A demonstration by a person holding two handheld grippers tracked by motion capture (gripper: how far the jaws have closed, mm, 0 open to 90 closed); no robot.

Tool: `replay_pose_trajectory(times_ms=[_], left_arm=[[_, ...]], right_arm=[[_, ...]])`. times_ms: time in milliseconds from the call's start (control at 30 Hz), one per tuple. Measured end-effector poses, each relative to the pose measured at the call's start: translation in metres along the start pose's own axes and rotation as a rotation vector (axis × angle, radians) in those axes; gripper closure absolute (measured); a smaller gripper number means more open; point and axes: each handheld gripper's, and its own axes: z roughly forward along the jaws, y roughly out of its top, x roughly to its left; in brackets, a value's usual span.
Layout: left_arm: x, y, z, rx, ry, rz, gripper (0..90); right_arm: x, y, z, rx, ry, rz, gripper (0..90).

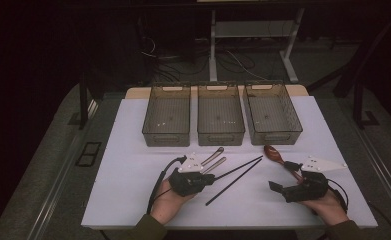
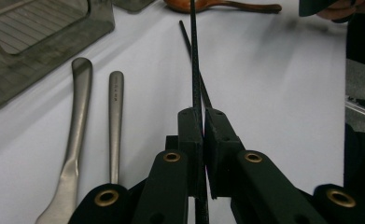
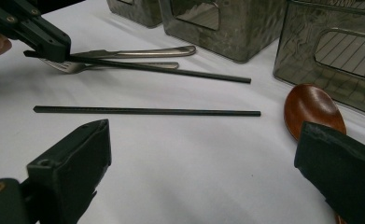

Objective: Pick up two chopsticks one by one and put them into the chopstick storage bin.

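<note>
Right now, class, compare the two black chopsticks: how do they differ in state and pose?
One chopstick is clamped at its end in the shut left gripper; the other chopstick lies free on the white table, ungripped. The gripped one lies nearer the fork; the free one nearer the open right gripper. Both are thin, black and straight.

One thin black chopstick sits between the left gripper fingers. The other black chopstick lies beyond the right gripper fingertips, the brown wooden spoon beside them.
</note>
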Motion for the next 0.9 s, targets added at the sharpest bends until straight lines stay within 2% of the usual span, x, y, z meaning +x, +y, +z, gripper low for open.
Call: replay_pose_trajectory(times_ms=[433, 733, 900], left_arm=[[0.007, 0.004, -0.022, -0.041, -0.059, 0.025, 84.8], [0.016, 0.008, -0.038, -0.077, -0.052, 0.025, 84.8], [0.024, 0.009, -0.049, -0.097, -0.033, 0.022, 84.8]], right_arm=[[0.000, -0.001, -0.001, -0.005, -0.002, 0.002, 3.2], [-0.001, -0.001, -0.001, -0.007, -0.003, 0.002, 3.2], [0.000, -0.001, -0.001, -0.004, -0.004, 0.002, 3.2]])
